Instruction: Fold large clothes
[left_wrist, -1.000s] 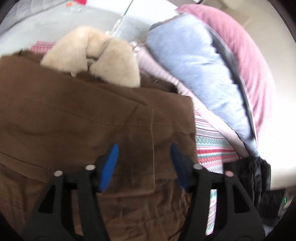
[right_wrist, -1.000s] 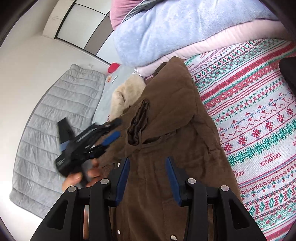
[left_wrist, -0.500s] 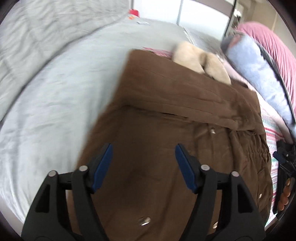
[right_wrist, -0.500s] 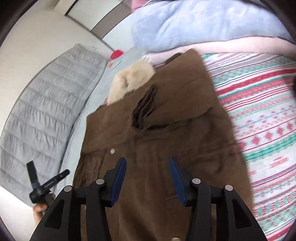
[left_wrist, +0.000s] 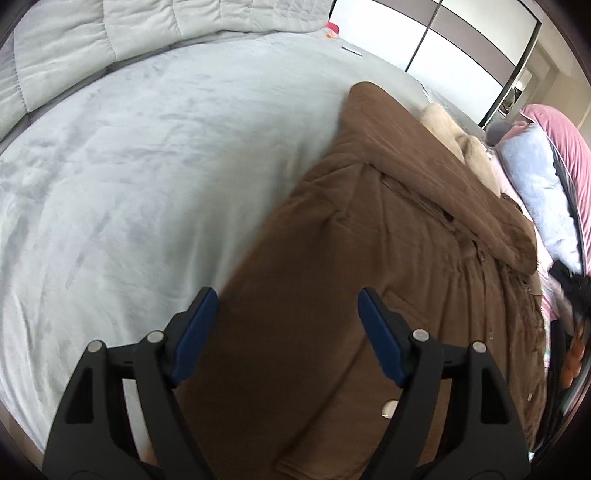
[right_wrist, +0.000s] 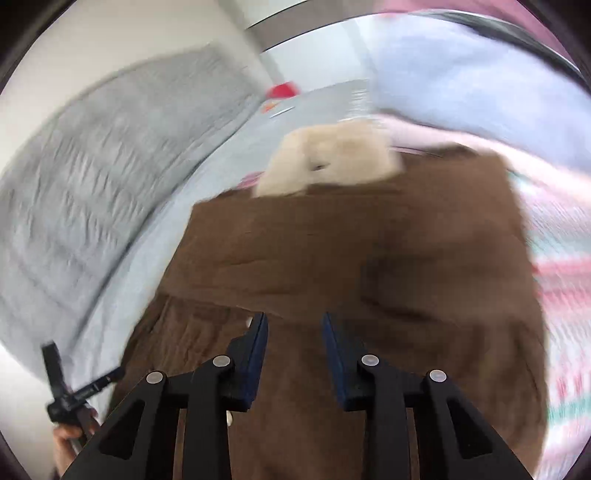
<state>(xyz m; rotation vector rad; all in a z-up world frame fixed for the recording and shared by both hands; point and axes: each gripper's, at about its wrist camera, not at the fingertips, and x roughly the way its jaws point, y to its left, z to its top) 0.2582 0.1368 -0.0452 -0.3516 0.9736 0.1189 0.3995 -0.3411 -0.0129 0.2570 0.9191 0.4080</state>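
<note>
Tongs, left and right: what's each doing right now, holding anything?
Left tongs: opening, wide apart above the brown coat, holding nothing.
Right tongs: closing, a gap left between the pads, gripping nothing.

Right wrist view motion-blurred; brown coat (right_wrist: 332, 258) hem cut off by bottom edge; patterned blanket (right_wrist: 561, 258) smeared

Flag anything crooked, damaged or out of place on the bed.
Nothing stands out. The brown coat lies on the grey bedspread partly folded, its cream fur collar at the top. No tear or spill shows, though the right wrist view is blurred.
</note>
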